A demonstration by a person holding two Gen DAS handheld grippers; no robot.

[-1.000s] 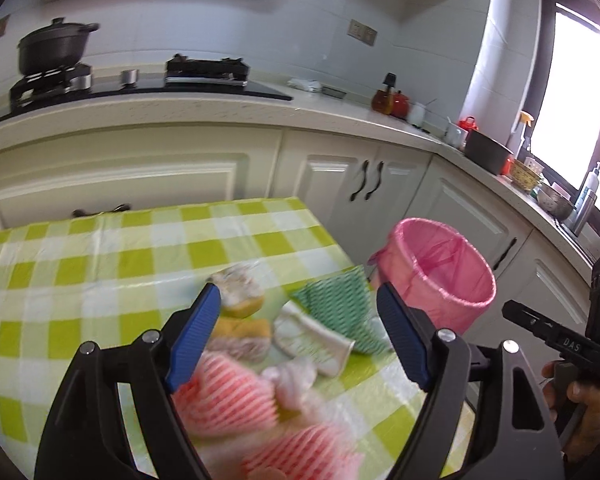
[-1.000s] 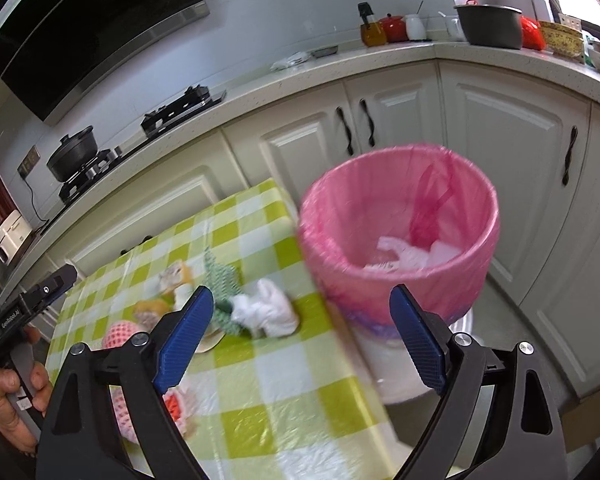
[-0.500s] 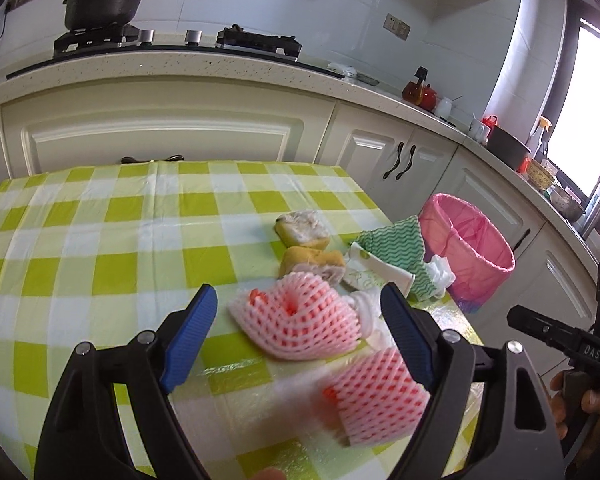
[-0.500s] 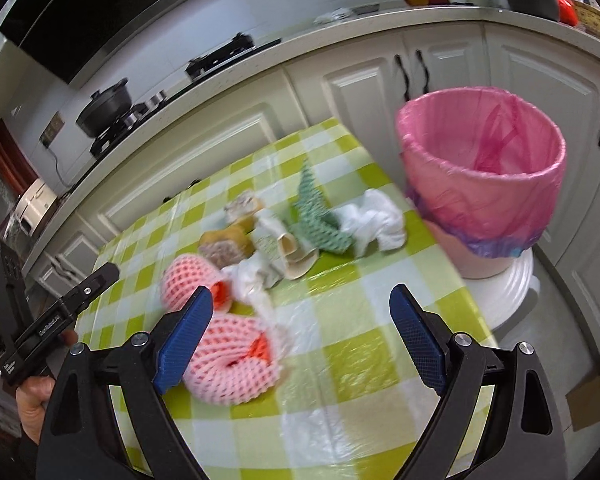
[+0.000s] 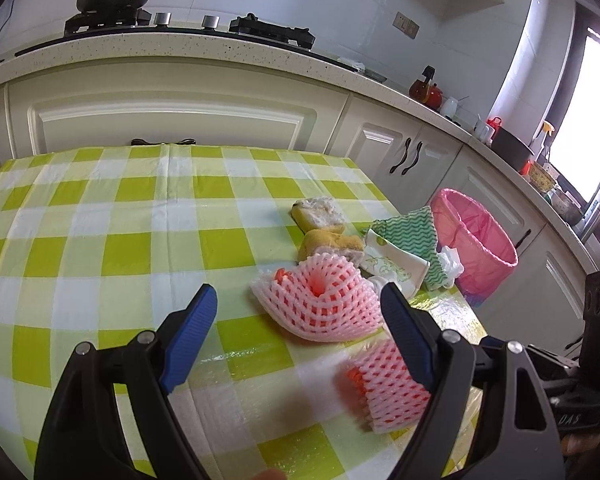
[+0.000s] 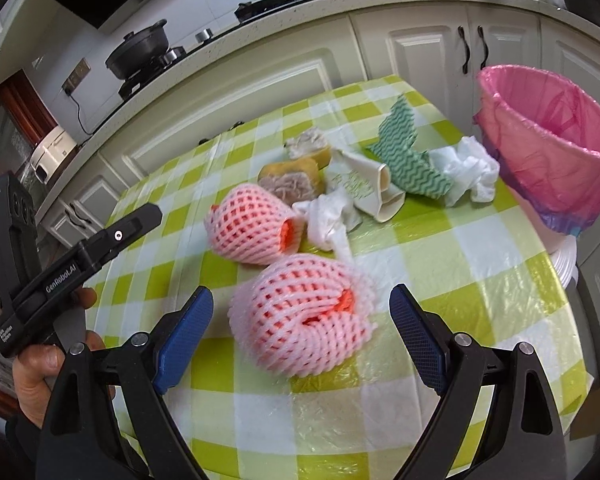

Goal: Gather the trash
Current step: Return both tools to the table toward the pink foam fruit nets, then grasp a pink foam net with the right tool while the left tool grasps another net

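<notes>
Left hand-held gripper: jaws spread, empty, hovering above the checked tabletop at lower centre of its frame. A pink foam net lies between the blue pads. Right hand-held gripper: jaws spread, empty, framing a second pink foam net at lower centre. Behind it, toward frame centre, lie another foam net, crumpled white tissue, two sponges, a paper cup on its side and a green wavy cloth. The pink-lined bin stands at the upper right, beyond the tabletop edge
</notes>
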